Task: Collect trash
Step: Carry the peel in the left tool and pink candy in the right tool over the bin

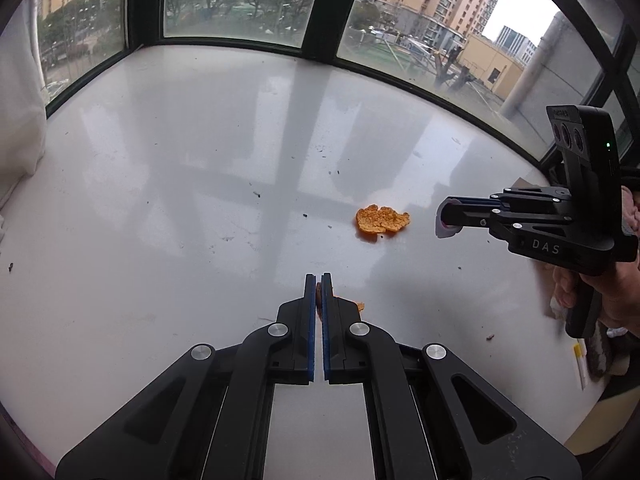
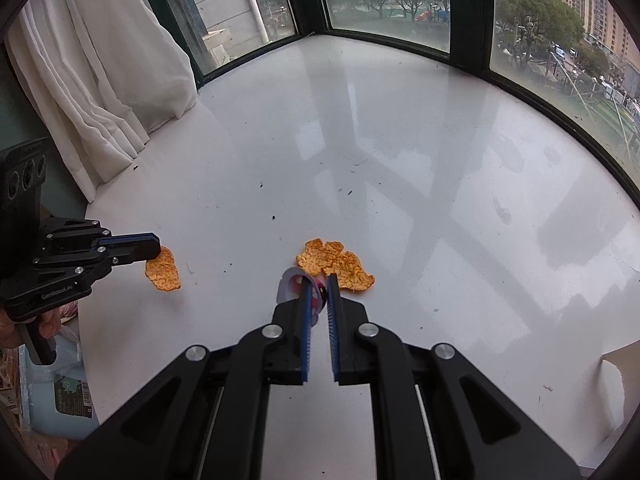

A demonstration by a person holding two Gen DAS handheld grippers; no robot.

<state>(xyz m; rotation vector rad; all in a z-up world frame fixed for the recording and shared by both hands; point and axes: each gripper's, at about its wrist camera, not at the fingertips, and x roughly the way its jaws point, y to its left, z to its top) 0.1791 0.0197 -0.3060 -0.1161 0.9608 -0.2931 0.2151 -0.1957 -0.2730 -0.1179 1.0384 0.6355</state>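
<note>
My left gripper (image 1: 319, 280) is shut on a piece of orange peel (image 1: 319, 300); the right wrist view shows that peel (image 2: 163, 270) hanging from its fingertips (image 2: 150, 246) just above the white sill. A second, larger orange peel (image 1: 383, 220) lies flat on the sill, also in the right wrist view (image 2: 336, 266). My right gripper (image 2: 318, 280) is shut on a small white and pink wrapper (image 2: 296, 284), close to the larger peel. The left wrist view shows that gripper (image 1: 446, 220) at the right with the wrapper (image 1: 444, 229) at its tip.
The white sill (image 1: 200, 160) carries small dark crumbs and is bounded by dark window frames (image 1: 320, 12). A white curtain (image 2: 100, 80) hangs at the left. A blue plastic jug (image 2: 56, 392) stands below the sill's left edge. Cardboard (image 2: 616, 380) lies at the right.
</note>
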